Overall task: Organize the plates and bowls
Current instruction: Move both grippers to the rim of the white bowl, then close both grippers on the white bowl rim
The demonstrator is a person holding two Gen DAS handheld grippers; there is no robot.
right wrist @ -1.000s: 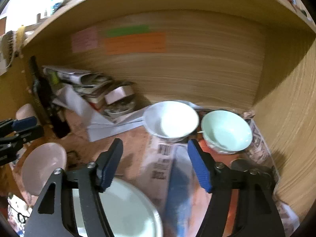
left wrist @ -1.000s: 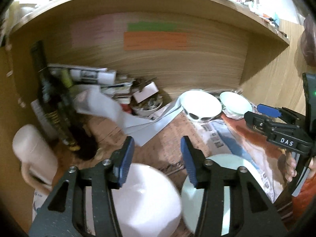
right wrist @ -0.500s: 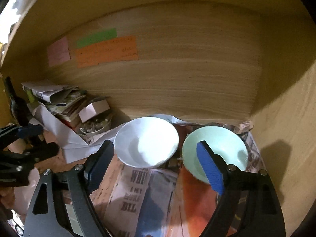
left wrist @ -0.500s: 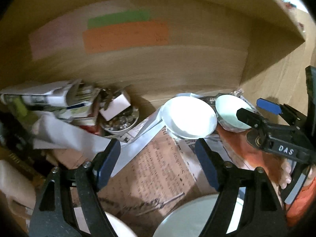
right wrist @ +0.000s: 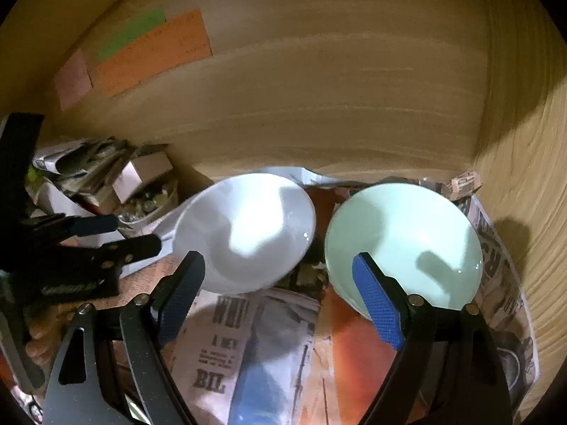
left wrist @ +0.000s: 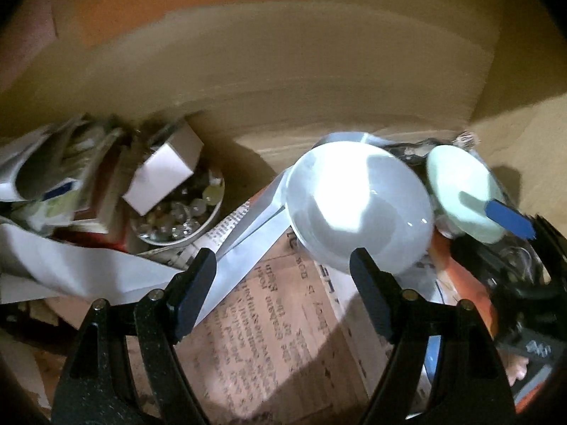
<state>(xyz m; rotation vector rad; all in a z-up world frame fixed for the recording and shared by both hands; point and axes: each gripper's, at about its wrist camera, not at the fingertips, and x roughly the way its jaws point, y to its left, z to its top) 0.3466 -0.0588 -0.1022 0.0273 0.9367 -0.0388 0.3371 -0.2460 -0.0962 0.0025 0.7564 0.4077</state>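
Note:
Two bowls sit side by side on newspaper at the back right of a wooden shelf: a white bowl (left wrist: pixel 358 209) (right wrist: pixel 244 233) and a mint-green bowl (left wrist: pixel 460 191) (right wrist: pixel 404 244) to its right. My left gripper (left wrist: pixel 280 269) is open just short of the white bowl, its right finger in front of the near rim. It shows at the left of the right wrist view as the left gripper (right wrist: pixel 131 233). My right gripper (right wrist: pixel 278 265) hangs over the gap between the bowls. Its jaws are closing, no pad touches anything, and its right finger crosses the mint bowl's near rim.
A small bowl of glass marbles (left wrist: pixel 177 219), a white box (left wrist: pixel 163 173) and a heap of papers (left wrist: pixel 53 177) crowd the back left. The wooden back wall carries an orange note (right wrist: pixel 152 53). The side wall (right wrist: pixel 524 212) stands close beside the mint bowl. Newspaper (right wrist: pixel 248 336) lines the shelf.
Both grippers have pushed deeper into the shelf and lower, so the two bowls loom larger. The pink bowl and the plate at the front have left view. Both jaws stand wider.

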